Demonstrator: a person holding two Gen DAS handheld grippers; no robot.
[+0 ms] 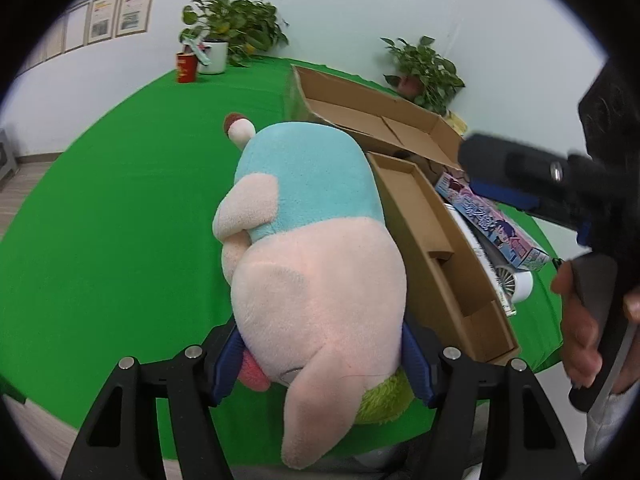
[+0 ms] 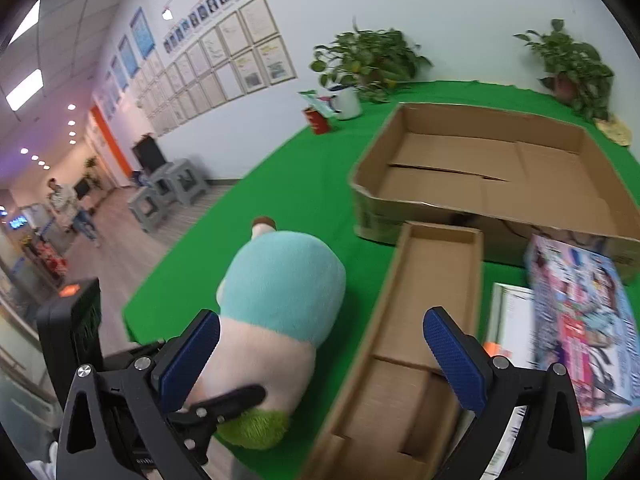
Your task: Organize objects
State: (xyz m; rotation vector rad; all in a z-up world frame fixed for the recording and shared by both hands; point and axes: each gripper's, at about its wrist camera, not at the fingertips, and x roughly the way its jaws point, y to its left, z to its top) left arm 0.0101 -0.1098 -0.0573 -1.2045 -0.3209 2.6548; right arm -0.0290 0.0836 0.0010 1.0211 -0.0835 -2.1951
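Left wrist: left gripper (image 1: 320, 364) clamps plush toy (image 1: 312, 240) over green cloth (image 1: 120, 220), beside narrow tray (image 1: 432, 248). Right gripper (image 2: 320, 360) wide open, empty. Big box (image 2: 480, 160) empty; sorting barely begun, I'd say.

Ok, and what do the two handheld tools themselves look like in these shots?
Both are alike: black plastic frames with triangular cut-outs and round silver bolts at the joints. The left tool and the right tool each carry two fingers faced with dark blue, finely ribbed pads. In the left view the right tool's black handle shows, with a pale sleeve cuff below it.
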